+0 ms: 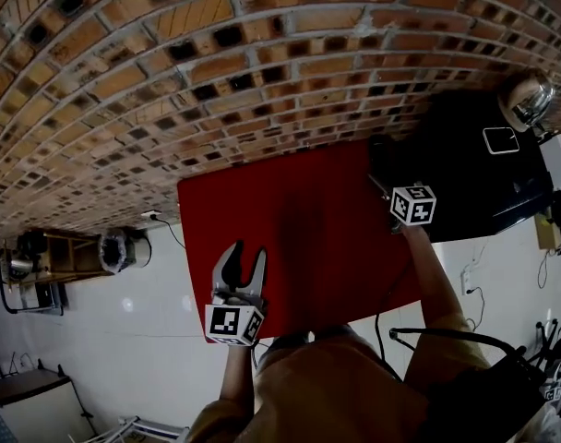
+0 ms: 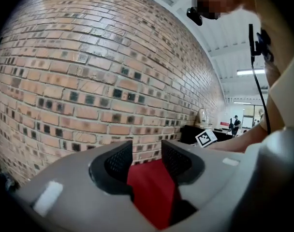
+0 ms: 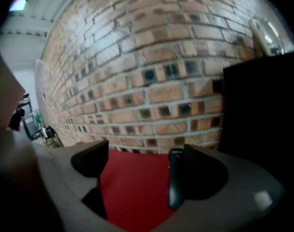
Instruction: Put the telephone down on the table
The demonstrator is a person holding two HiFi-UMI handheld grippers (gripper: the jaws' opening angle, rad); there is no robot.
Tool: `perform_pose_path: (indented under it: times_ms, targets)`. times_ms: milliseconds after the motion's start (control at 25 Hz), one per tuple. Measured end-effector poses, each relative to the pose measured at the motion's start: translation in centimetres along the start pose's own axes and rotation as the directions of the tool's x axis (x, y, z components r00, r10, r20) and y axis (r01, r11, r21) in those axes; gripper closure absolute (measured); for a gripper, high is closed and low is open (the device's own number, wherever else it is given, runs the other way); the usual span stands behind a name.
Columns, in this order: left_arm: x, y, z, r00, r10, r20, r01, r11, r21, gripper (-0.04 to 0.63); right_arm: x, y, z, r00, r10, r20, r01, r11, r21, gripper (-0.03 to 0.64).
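The telephone (image 3: 175, 180), a slim dark handset, stands on its edge against the inner face of the right-hand pad of my right gripper (image 3: 144, 156). That gripper's jaws stand wide apart and the other pad is far from the handset, with the red table (image 3: 132, 187) showing between them. In the head view the right gripper (image 1: 382, 189) is at the red table's (image 1: 308, 247) right edge, beside the black counter. My left gripper (image 1: 242, 264) hovers over the table's near left part. Its jaws are drawn close with nothing between them, and only the red top (image 2: 152, 187) shows past them.
A brick wall (image 1: 216, 63) runs right behind the red table. A black counter (image 1: 465, 187) adjoins the table on the right and carries a small white-framed device (image 1: 500, 140) and a shiny vessel (image 1: 528, 100). Cables (image 1: 447, 335) hang near the person's body.
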State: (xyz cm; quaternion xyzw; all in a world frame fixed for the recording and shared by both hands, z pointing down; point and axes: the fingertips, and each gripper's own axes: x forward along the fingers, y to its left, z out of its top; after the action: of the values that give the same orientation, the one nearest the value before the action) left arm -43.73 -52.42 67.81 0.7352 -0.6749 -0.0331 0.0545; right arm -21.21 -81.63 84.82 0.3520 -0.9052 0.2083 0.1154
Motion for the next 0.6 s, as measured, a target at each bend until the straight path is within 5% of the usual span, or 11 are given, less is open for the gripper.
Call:
perform_pose_path:
  times_ms: [120,280,480,600]
  targets:
    - [0.1,-0.7,4.8,0.997,-0.032,0.064,0.033,0.999,-0.013,0.428,-7.3,7.2,8.1,0.970,0.039,0.240,-0.044,0.999,0.015,0.151]
    - [-1.2,-2.0,10.6,0.989,-0.063,0.135,0.061,0.998,0.021,0.428,-16.5,15.6,15.4,0.878,0.047,0.476,-0.034,0.999,-0.036,0.155]
    - [-3.7,-3.5,13.6,0.980,-0.021,0.198,0.007,0.998,0.068,0.428,-22.9,24.1,16.9,0.855,0.060,0.516,0.073,0.969,-0.234,0.158]
    - [-4.5,-4.2,13.4,0.981,0.015,0.196,-0.033,0.996,0.085,0.398,-24.4,26.2,16.5,0.848,0.060,0.527,0.085,0.965,-0.247,0.165]
